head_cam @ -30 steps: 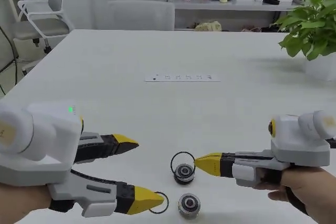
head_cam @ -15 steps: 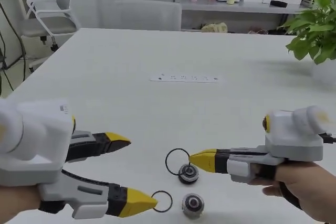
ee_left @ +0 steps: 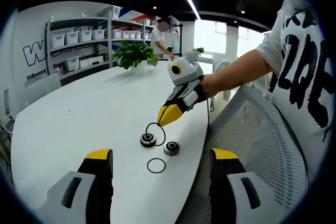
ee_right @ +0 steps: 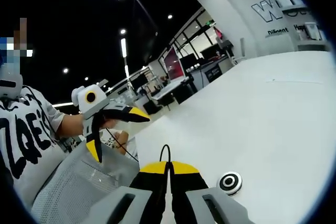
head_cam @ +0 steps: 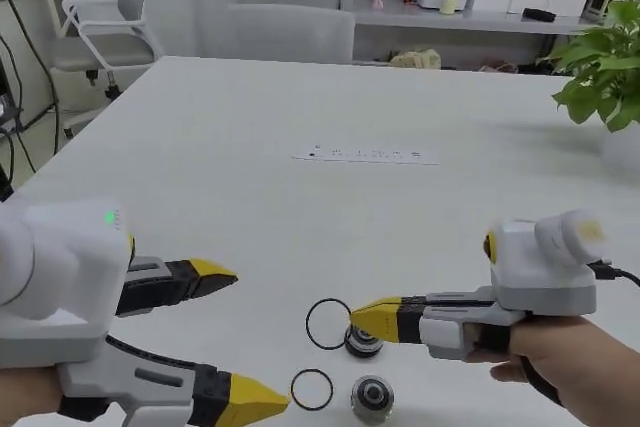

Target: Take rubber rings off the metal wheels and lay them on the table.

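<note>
Two small metal wheels (head_cam: 364,342) (head_cam: 372,394) sit near the table's front edge. My right gripper (head_cam: 355,315) is shut on a black rubber ring (head_cam: 328,324), which hangs just left of the farther wheel. A second rubber ring (head_cam: 312,389) lies flat on the table beside the nearer wheel. My left gripper (head_cam: 235,337) is open and holds nothing, its lower jaw close to the lying ring. In the left gripper view the right gripper (ee_left: 163,116) holds the ring (ee_left: 156,134) by the wheels (ee_left: 147,140) (ee_left: 171,148). In the right gripper view the ring (ee_right: 165,153) sticks up edge-on from my shut jaws.
A white power strip (head_cam: 365,156) lies mid-table on the white table (head_cam: 300,97). A potted plant (head_cam: 605,77) stands at the far right. Chairs (head_cam: 290,32) and a shelf with boxes are behind the table. A person's torso is close behind the front edge.
The right gripper has drawn its ring leftward, from over the farther wheel to beside it. The left gripper has backed a little off the lying ring. The head camera has shifted.
</note>
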Demonstrator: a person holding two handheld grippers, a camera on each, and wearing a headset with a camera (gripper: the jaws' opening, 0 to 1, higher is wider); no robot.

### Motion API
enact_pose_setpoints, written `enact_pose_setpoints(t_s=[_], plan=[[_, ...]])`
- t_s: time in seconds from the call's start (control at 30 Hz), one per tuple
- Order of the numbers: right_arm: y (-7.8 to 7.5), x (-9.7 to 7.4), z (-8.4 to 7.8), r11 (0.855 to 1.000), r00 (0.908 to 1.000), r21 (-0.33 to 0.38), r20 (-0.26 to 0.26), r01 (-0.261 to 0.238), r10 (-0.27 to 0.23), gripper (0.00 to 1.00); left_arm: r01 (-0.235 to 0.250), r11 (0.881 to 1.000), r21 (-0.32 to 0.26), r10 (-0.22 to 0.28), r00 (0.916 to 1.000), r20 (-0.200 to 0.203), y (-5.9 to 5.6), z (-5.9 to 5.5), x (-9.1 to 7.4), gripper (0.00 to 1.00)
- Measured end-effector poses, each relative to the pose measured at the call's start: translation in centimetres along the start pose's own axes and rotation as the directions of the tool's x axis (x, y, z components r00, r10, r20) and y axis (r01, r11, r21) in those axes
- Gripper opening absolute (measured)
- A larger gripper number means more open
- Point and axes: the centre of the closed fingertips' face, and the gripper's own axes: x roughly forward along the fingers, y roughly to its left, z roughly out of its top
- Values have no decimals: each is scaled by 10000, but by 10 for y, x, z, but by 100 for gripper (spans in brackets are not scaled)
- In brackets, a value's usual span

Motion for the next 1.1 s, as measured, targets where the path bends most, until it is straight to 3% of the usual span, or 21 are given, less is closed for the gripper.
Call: enact_pose_setpoints(t_s=[1.1], plan=[[-12,20,-32,10000,9914,-13,-1308,67,-68,0,-228,9997,36,230,9981,-570,3,-20,-7,74]])
